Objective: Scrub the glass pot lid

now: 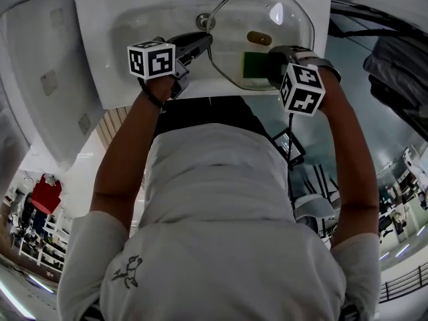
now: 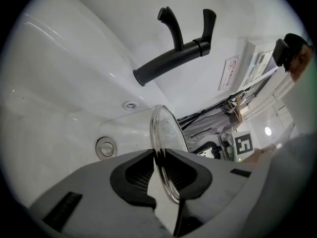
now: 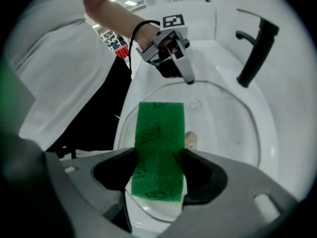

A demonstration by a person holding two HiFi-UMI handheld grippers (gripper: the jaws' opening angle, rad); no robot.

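Note:
The glass pot lid (image 1: pixel 264 19) is held over the white sink (image 1: pixel 100 19), its knob (image 1: pixel 259 38) showing through the glass. My left gripper (image 1: pixel 204 42) is shut on the lid's left rim; in the left gripper view the rim (image 2: pixel 166 148) runs edge-on between the two pads. My right gripper (image 1: pixel 271 65) is shut on a green scrub sponge (image 1: pixel 254 64), which lies flat against the lid's near side. In the right gripper view the sponge (image 3: pixel 159 148) sits between the jaws on the lid (image 3: pixel 223 128), with the left gripper (image 3: pixel 188 78) at the lid's far rim.
A black faucet (image 2: pixel 171 58) reaches over the basin, also visible as the faucet (image 3: pixel 255 51) in the right gripper view. The drain (image 2: pixel 105 147) lies in the basin floor below the lid. The sink's front edge (image 1: pixel 200 92) is close to the person's body.

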